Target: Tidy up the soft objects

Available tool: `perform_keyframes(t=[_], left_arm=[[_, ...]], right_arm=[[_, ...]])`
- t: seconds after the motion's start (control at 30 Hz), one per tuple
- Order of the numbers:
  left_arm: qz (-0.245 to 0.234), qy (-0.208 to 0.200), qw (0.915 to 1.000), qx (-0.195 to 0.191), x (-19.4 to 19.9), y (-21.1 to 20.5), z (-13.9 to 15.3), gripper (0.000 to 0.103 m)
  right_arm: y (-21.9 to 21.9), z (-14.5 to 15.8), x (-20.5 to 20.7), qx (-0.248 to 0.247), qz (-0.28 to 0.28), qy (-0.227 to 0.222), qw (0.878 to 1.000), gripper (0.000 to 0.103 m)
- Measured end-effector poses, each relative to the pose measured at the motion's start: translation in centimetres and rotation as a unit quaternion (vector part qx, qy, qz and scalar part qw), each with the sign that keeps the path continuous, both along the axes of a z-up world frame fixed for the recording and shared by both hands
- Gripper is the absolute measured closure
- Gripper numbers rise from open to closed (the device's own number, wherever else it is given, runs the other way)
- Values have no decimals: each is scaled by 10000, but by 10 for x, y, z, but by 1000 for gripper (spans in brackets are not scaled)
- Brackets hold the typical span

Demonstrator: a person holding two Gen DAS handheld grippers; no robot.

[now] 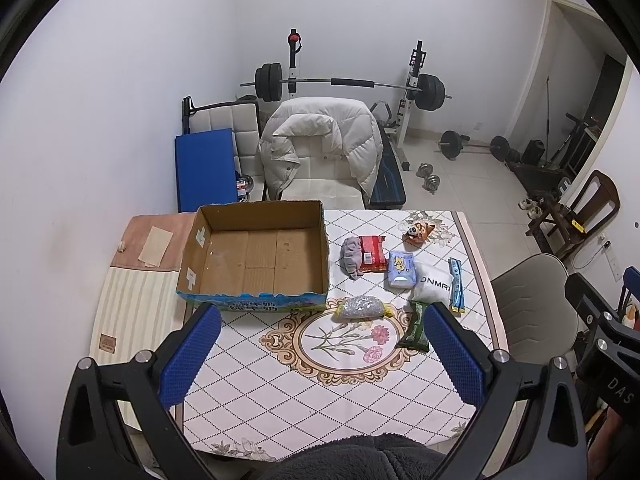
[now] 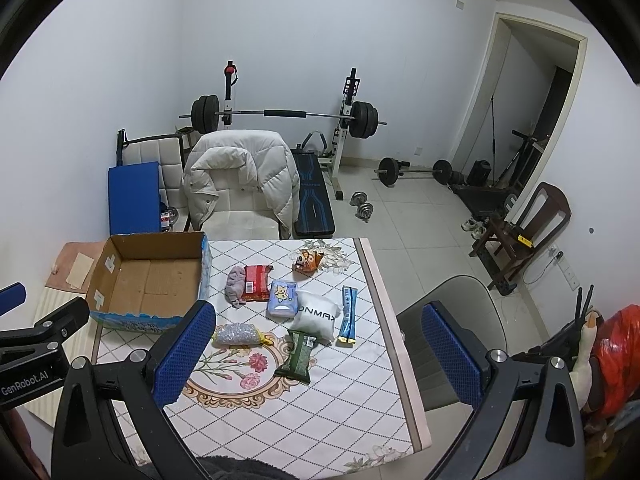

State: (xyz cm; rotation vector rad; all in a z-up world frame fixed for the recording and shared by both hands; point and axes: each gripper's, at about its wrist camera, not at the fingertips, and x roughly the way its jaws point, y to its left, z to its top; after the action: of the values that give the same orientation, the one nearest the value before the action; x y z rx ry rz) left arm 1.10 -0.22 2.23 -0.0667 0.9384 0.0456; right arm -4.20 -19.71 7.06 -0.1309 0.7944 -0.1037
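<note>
An open, empty cardboard box (image 1: 256, 254) (image 2: 148, 280) stands at the table's far left. To its right lie several soft items: a grey cloth (image 1: 352, 258) (image 2: 236, 284), a red packet (image 1: 371, 254) (image 2: 256, 278), a blue tissue pack (image 1: 400, 270) (image 2: 283, 298), a white pouch (image 1: 434, 286) (image 2: 317, 314), a blue tube (image 1: 456, 286) (image 2: 347, 316), a green packet (image 1: 416, 326) (image 2: 298, 356), a bag of beads (image 1: 360, 308) (image 2: 236, 334) and a small plush toy (image 1: 418, 232) (image 2: 307, 261). My left gripper (image 1: 320, 320) and right gripper (image 2: 318, 314) are both open and empty, held above the table's near side.
The table (image 1: 320, 392) wears a diamond-pattern cloth with a flower medallion. A chair with a white jacket (image 1: 320, 144) stands behind it, a grey chair (image 2: 440, 320) at its right. Weight bench, barbells and dumbbells (image 2: 362, 204) fill the back. A striped board (image 1: 132, 320) lies left.
</note>
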Motion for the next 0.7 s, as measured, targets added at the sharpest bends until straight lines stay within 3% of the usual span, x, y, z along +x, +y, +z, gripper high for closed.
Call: perform_keyframes(t=[0.5, 0.6, 0.7], left_arm=[[-45, 29, 10000, -32, 8, -1, -4, 0], [-112, 158, 9998, 89, 33, -6, -23, 0], [-265, 592, 9974, 310, 76, -20, -66, 0]], right_arm=[[0, 3, 12, 92, -62, 92, 9999, 0], [-15, -18, 40, 359, -133, 502, 9980, 0], [-43, -75, 85, 798, -312, 1191, 9892, 0]])
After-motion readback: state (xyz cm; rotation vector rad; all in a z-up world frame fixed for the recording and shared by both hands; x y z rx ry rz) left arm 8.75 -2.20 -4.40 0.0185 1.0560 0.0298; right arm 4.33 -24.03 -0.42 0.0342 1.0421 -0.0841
